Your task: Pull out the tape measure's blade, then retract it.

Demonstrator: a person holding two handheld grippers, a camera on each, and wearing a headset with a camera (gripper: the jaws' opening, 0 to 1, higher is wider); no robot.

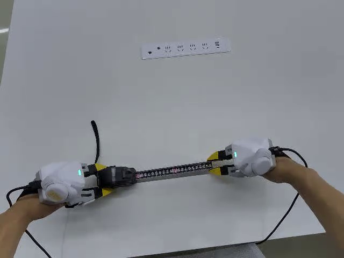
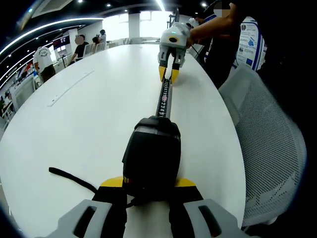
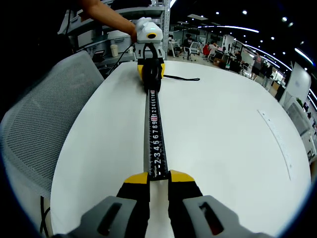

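Observation:
A black tape measure case [image 1: 116, 176] lies on the white table [image 1: 172, 102], held by my left gripper [image 1: 102, 180], which is shut on it. In the left gripper view the case [image 2: 151, 156] sits between the yellow-tipped fingers. Its blade [image 1: 172, 171], black with white numbers, stretches right to my right gripper [image 1: 216, 163], which is shut on the blade's end. The right gripper view shows the blade [image 3: 155, 139] running from the gripper's tips [image 3: 159, 179] to the distant case [image 3: 151, 72]. A black wrist strap [image 1: 95, 141] trails from the case.
A white power strip [image 1: 185, 48] lies at the far side of the table. Black cables run from both grippers past the near table edge [image 1: 215, 248]. A grey mesh chair [image 2: 270, 148] stands beside the table. People stand far off in the room.

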